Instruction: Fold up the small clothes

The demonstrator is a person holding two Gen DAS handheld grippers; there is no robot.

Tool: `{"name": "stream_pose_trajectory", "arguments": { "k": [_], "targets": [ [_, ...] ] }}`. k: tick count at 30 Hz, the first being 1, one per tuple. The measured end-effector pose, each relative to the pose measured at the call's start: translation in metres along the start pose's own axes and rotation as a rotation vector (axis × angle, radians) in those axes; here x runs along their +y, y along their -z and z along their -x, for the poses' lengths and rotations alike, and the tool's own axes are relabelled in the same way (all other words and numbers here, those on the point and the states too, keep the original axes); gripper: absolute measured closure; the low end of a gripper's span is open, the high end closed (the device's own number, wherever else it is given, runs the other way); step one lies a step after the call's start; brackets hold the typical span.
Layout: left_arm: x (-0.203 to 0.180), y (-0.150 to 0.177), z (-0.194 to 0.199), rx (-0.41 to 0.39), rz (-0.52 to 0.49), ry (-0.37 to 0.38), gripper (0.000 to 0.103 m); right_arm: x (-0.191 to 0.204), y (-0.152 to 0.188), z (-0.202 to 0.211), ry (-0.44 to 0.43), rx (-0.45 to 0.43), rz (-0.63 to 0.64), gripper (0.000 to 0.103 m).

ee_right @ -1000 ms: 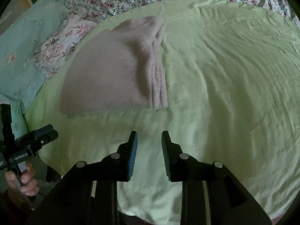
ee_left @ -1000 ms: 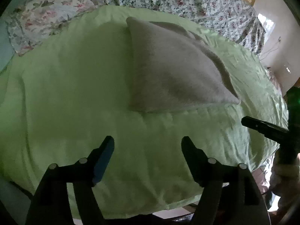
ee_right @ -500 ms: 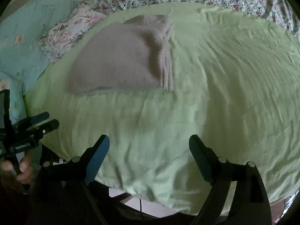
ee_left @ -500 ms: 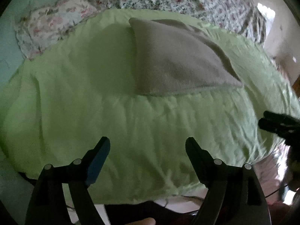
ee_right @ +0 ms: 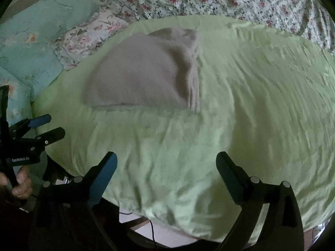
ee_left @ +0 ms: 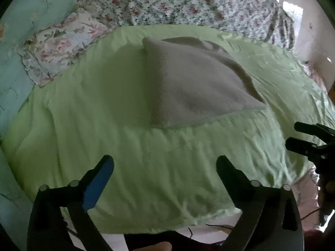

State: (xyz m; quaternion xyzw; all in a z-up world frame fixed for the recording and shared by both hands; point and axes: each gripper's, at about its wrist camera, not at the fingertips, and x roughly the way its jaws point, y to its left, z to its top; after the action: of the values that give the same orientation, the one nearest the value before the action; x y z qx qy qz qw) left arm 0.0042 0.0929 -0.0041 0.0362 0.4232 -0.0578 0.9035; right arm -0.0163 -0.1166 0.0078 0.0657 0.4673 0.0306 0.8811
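While the folded grey garment [ee_left: 194, 87] lies flat on the light green sheet [ee_left: 146, 156], nothing touches it; it sits toward the far side of the sheet, its layered edges stacked along the side that shows on the right in the right wrist view [ee_right: 146, 71]; its near edge runs roughly straight across the sheet, and a second layer shows behind its upper surface at the far corner. Around it the green sheet is wrinkled and bare; beyond the sheet's far edge lies a floral bedspread [ee_left: 188, 2], and to the far left a floral pillow [ee_left: 60, 46] rests against pale teal bedding [ee_right: 31, 48]. Nearer the cameras, both tools hang over the near part of the sheet, well apart from the garment; the left gripper [ee_left: 165, 165] has its jaws spread wide and opening further, with only sheet seen between them; the right gripper [ee_right: 166, 163] is likewise released, jaws wide and opening, nothing between them. In the right wrist view the left gripper also shows at the left edge, with a hand [ee_right: 19, 183] wrapped around its handle; past the sheet's near edge a strip of pale floor [ee_right: 146, 232] with a dark cable is visible.
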Motion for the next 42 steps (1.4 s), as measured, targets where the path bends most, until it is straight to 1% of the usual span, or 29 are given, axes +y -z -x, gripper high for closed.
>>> {"name": "stream_pose_trajectory", "arguments": {
  "k": [5,10,17,21,33,42],
  "targets": [
    [0.001,-0.013,-0.010,0.029,0.016,-0.050,0.001,0.004,-0.014,-0.012,-0.023,0.002,0.021,0.007],
    [-0.001,-0.016,-0.016,0.053,-0.008,-0.103,0.001,0.007,-0.019,-0.020,-0.035,0.019,0.026,0.007],
    [-0.003,-0.019,-0.020,0.069,-0.034,-0.125,0.001,-0.001,-0.018,-0.026,-0.043,0.040,-0.021,0.006],
    [-0.006,-0.022,-0.021,0.070,-0.046,-0.149,0.001,-0.005,-0.022,-0.026,-0.046,0.036,-0.040,0.006],
    [-0.008,-0.046,-0.022,0.029,-0.058,-0.140,0.001,0.004,-0.047,-0.030,-0.051,0.019,-0.015,0.006],
    [-0.003,-0.059,-0.029,0.017,-0.032,-0.145,0.001,0.010,-0.070,-0.039,-0.054,0.005,0.012,0.006]
  ]
}}
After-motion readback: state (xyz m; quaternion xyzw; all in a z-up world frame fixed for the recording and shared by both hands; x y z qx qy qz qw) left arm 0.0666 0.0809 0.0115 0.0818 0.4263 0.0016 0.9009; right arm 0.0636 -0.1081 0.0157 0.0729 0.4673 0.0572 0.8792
